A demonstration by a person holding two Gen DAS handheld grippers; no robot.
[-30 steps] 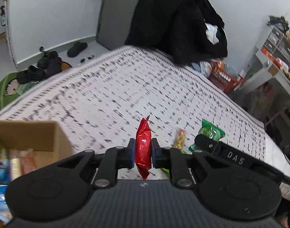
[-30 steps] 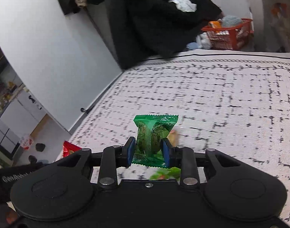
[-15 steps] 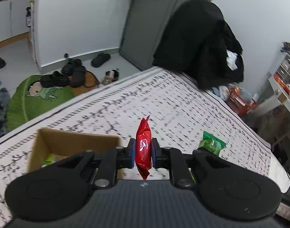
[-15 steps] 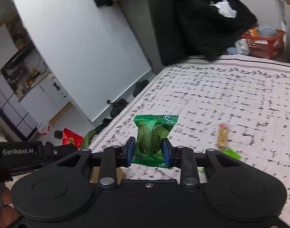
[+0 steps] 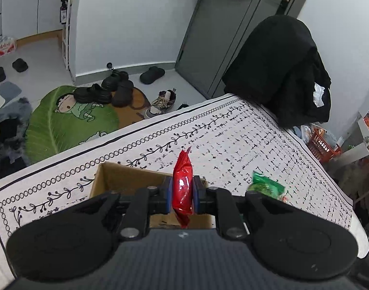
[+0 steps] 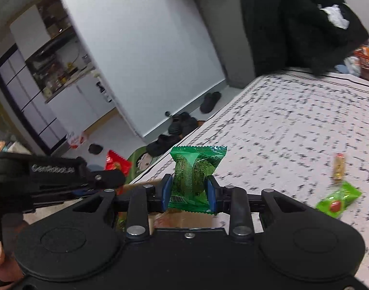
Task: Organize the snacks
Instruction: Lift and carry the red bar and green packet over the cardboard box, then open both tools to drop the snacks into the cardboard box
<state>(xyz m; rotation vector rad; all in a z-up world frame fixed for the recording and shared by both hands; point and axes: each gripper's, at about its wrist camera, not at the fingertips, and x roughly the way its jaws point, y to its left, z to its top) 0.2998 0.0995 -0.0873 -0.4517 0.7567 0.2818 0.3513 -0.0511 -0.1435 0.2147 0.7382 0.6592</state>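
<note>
Left wrist view: high over the cardboard box [image 5: 126, 176], tilted down across the patterned bed [image 5: 232, 130] toward door and floor shoes. Right wrist view: lower, closer, rolled, facing the same wall. Shared: bed, dark clothing pile [image 6: 293, 19], shoes, each other's held packets.

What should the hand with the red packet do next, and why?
Probably lower a little and open the left gripper. Its fingers pinch the red packet right over the open cardboard box, so letting go there should drop it inside.
</note>
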